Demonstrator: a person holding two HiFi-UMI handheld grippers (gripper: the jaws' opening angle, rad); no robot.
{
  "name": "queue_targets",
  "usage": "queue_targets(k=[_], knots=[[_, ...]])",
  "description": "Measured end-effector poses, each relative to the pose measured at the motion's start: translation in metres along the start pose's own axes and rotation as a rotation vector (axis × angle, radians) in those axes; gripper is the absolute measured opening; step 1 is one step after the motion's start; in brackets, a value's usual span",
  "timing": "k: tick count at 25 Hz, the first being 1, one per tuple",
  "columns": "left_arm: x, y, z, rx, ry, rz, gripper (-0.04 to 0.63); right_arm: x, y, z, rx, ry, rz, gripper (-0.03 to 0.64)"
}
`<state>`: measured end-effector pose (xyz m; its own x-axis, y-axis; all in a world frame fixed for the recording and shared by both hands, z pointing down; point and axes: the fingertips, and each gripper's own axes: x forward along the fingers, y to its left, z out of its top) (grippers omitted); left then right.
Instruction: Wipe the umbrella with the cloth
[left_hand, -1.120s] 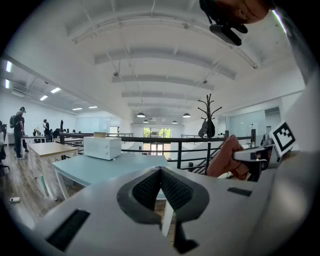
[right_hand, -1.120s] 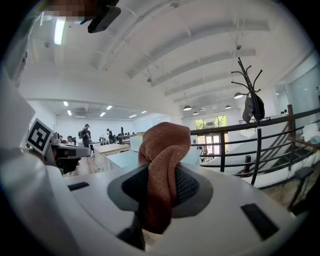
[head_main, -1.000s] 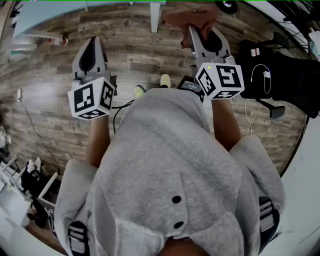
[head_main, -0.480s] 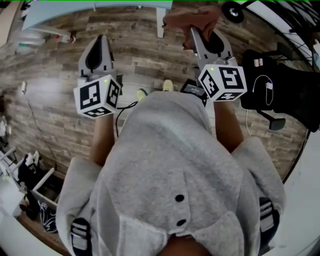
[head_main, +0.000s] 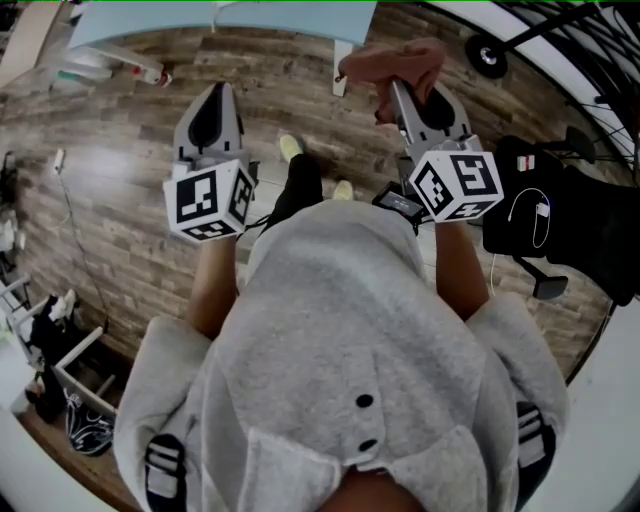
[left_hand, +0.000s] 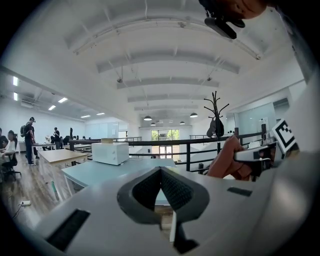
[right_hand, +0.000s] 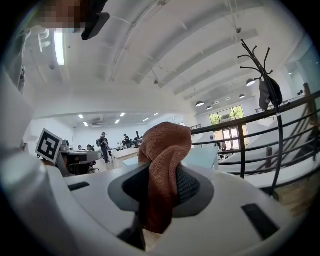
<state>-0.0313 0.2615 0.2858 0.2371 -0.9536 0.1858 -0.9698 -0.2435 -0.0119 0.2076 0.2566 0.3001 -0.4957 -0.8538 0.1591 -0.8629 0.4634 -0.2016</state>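
Right gripper view shows the right gripper (right_hand: 159, 186) pinching the cloth (right_hand: 165, 142); the left gripper (left_hand: 161, 175) has jaws pressed together.

I am looking down on a person who is wearing a pale grey fleecy top (head_main: 340, 320), with two dark round buttons (head_main: 364, 401) sitting low on its middle and black-and-white striped bands (head_main: 165, 472) showing at its lower corners. Beyond the top's far edge, dark trousers (head_main: 300, 185) and yellow-green shoes (head_main: 290, 147) are peeking out. Flanking the top, the left gripper (head_main: 218, 95) and right gripper (head_main: 403, 98) are showing pale grey shells with dark inner pads, each carrying a white cube (head_main: 208, 200) printed with black square markers.
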Motion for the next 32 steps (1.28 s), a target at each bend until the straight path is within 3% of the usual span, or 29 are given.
queue_targets(k=[11,23,32], knots=[[0.087,0.028,-0.003,0.013,0.006,-0.052,0.015,0.081,-0.032,0.013,-0.023,0.018,-0.066,0.103],[0.2,0.108,-0.004,0.024,0.072,-0.099,0.015,0.214,-0.049,0.032,-0.035,0.078,-0.117,0.107],[0.26,0.156,-0.025,0.071,0.152,-0.209,0.017,0.283,-0.043,0.031,-0.064,0.13,-0.17,0.107]])
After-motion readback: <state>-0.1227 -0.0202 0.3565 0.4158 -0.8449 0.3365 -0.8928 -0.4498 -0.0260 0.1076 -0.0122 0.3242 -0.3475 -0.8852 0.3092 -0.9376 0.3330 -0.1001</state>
